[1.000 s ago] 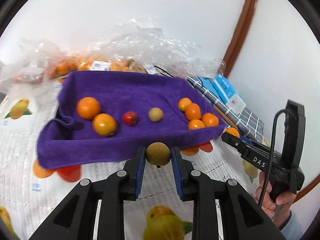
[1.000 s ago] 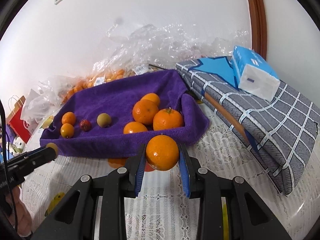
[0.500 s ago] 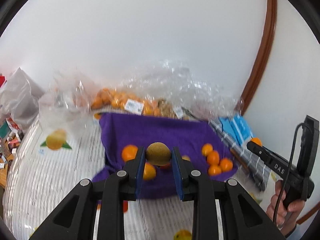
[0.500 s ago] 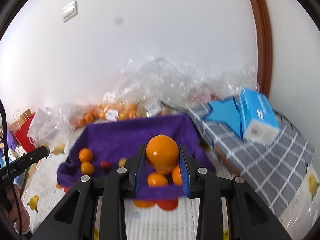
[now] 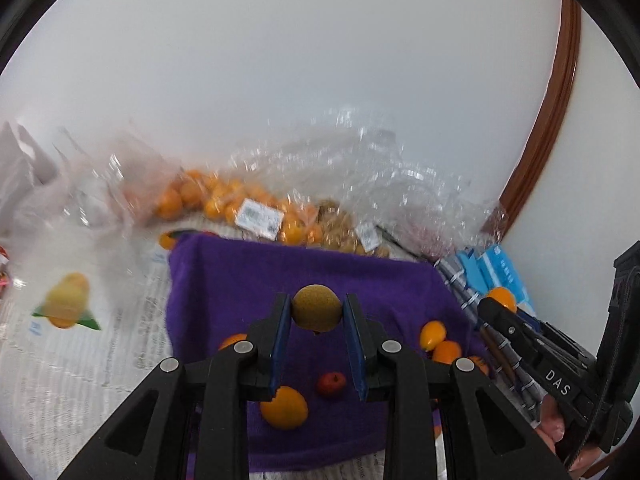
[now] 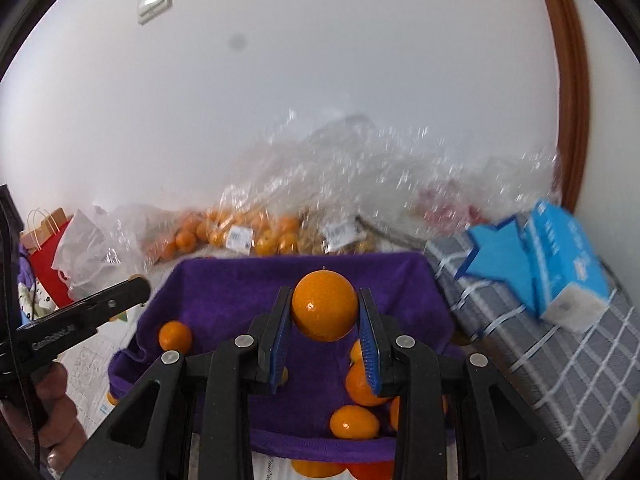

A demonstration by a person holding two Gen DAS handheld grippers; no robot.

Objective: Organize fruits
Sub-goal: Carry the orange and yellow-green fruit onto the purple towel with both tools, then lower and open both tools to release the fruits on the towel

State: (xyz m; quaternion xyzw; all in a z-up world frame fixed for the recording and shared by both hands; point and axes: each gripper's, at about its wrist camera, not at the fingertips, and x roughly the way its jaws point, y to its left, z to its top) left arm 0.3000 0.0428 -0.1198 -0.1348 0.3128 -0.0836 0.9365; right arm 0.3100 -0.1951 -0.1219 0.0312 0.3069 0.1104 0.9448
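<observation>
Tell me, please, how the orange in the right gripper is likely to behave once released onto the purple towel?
The orange is round and glossy, so it will probably roll a little. The purple towel looks soft and sags inward, likely slowing it and steering it toward the oranges already there.

A towel [image 6: 224, 292] lies on the table [image 5: 80, 364] with fruit on it. Behind it, bagged fruit [image 6: 240, 236] lines the wall. To its right sits a folded cloth [image 6: 560, 364] with a tissue pack [image 6: 568, 272] on top.
</observation>
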